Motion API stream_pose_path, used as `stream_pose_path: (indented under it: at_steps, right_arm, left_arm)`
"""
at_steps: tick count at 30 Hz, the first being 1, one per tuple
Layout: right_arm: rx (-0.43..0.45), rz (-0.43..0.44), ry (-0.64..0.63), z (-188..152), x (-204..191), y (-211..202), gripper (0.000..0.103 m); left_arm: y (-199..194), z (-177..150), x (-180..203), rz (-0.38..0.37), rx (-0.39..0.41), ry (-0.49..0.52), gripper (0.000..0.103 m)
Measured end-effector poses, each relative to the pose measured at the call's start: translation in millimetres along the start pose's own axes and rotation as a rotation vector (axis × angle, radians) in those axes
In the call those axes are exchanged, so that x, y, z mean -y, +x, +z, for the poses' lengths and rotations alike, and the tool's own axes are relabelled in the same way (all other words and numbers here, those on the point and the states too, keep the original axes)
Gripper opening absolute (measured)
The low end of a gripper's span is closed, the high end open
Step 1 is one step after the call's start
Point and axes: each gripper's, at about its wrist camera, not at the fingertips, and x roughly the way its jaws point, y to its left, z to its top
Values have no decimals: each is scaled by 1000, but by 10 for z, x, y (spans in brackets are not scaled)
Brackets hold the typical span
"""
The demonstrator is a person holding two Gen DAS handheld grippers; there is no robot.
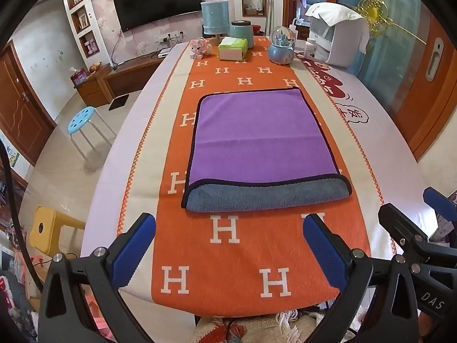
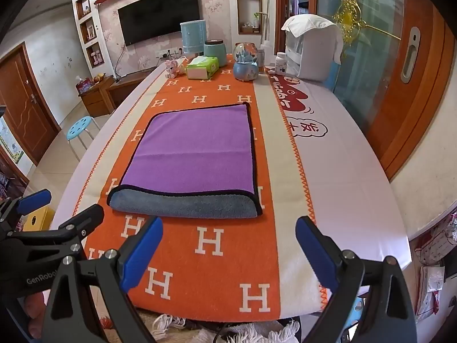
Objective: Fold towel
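A purple towel [image 1: 257,137] with a black hem lies flat on the orange runner [image 1: 242,257], folded once, with its grey-blue underside [image 1: 265,197] showing along the near edge. It also shows in the right wrist view [image 2: 197,148]. My left gripper [image 1: 228,228] is open and empty, held above the runner just short of the towel's near edge. My right gripper [image 2: 228,231] is open and empty, beside the left one, near the towel's near right corner. The right gripper shows at the right edge of the left wrist view [image 1: 411,223].
At the far end of the table stand a blue lamp [image 1: 214,18], a teal jar [image 1: 241,33], a green tissue pack [image 1: 232,48], a pink toy [image 1: 200,48], a snow globe [image 1: 281,47], a pill bottle [image 1: 310,48] and a white appliance [image 1: 340,34]. A blue stool [image 1: 81,120] and a yellow stool [image 1: 48,228] stand left.
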Motion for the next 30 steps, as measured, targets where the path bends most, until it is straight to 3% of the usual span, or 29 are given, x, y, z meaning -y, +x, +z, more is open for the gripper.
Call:
stream_pose_path:
  at_steps: [30]
  right_arm:
    - [-11,7,3,-4,22,32,95]
  left_arm:
    - [-2,-4,-9,-5,-7,-4,102]
